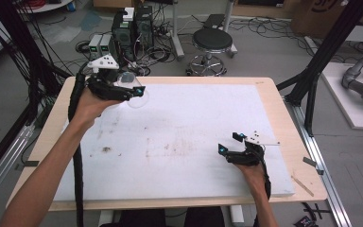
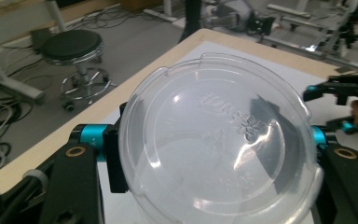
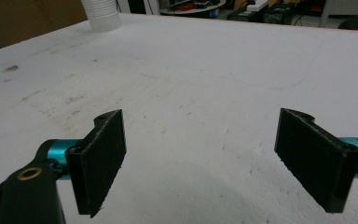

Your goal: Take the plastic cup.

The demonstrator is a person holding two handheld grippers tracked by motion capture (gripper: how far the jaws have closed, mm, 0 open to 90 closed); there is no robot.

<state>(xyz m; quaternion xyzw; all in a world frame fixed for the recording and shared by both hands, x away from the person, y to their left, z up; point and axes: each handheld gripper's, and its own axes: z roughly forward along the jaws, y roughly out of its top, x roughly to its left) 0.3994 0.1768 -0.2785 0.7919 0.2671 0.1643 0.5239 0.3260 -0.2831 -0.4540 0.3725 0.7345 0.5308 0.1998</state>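
Left gripper (image 1: 137,92): held in the person's left hand (image 1: 90,105) above the far left part of the table (image 1: 269,90). Jaws clamped on a clear plastic lid (image 1: 134,92), one jaw at each side of its rim. In the left gripper view the lid (image 2: 216,140) stands between the two black jaws, tilted, its face turned toward the camera.

Clear plastic lid: round, see-through, shallow dome with a stepped edge and small notched tabs along the rim. Raised lettering is moulded into its middle, too faint and glare-struck to read. Highlights streak its lower half. Its lower edge is cut off by the bottom of the left gripper view; in the high view it reads as a pale, barely outlined disc at the gripper's tip, and whether it touches the white board (image 1: 179,142) cannot be told.

White board: covers most of the table top, scuffed and spotted with dark marks near the middle and left.

Right gripper (image 1: 230,143): held in the person's right hand (image 1: 250,165), resting low at the near right part of the board. Jaws spread wide apart with nothing between them. In the right gripper view the two black pads (image 3: 103,161) frame bare white board.

White ribbed cup stack (image 3: 101,14): at the far edge of the right gripper view, top cut off.

Black stool (image 1: 211,42): on the floor beyond the table.
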